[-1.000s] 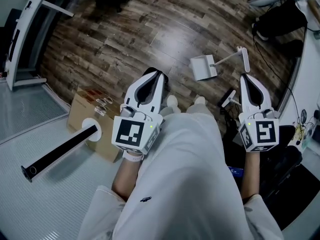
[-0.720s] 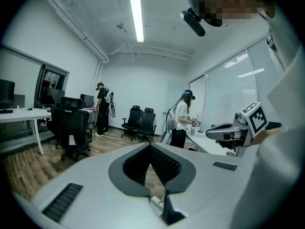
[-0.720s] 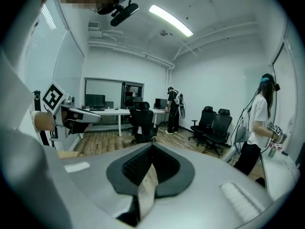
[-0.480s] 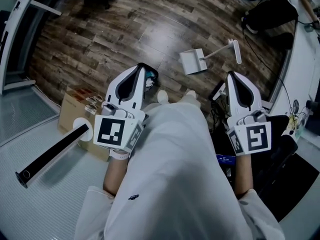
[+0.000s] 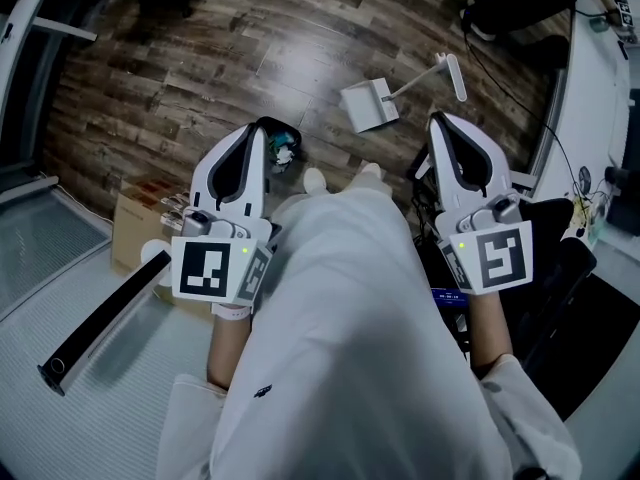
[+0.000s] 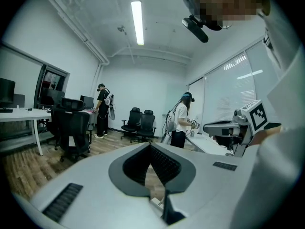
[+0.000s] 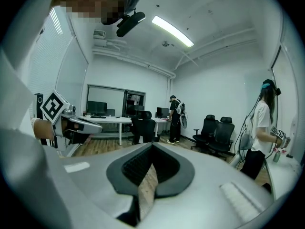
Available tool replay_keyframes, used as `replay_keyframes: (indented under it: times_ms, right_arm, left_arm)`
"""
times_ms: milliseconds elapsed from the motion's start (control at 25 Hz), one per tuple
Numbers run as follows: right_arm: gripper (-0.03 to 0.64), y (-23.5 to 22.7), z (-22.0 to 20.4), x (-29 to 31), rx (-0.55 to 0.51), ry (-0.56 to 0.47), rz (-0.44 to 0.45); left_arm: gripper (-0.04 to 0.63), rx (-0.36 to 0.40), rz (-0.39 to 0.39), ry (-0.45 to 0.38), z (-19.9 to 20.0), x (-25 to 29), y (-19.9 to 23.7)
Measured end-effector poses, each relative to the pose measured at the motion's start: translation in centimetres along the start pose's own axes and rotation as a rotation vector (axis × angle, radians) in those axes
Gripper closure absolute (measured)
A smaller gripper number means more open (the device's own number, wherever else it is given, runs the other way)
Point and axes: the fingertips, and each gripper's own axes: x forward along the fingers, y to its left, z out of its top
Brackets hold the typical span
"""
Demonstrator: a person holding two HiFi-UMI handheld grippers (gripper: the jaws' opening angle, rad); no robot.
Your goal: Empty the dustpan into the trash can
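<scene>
A white dustpan lies on the wooden floor ahead of me, its long handle pointing up-right. A small black trash can with some teal and white rubbish in it stands left of the dustpan, half hidden behind my left gripper. That gripper is shut and empty; in its own view the left gripper has its jaws together. My right gripper hovers just right of the dustpan and short of it, also shut with nothing in it. The right gripper shows its jaws meeting in its own view too.
A cardboard box and a black tube lie at my left, on a raised grey platform. Cables and a black bag sit at the top right beside a white desk edge. Office chairs and two people stand across the room.
Both grippers have come up and forward a little, the right one more. The black trash can has come into sight past the left gripper's tip. Jaws stay shut.
</scene>
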Motion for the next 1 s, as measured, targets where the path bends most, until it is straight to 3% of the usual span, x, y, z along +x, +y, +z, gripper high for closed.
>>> replay_keyframes:
  times_ms: [1000]
  right_arm:
    - [0.606, 0.5, -0.5, -0.2, 0.009, 0.017, -0.022]
  left_arm:
    - [0.589, -0.011, -0.031, 0.008, -0.6, -0.2, -1.6]
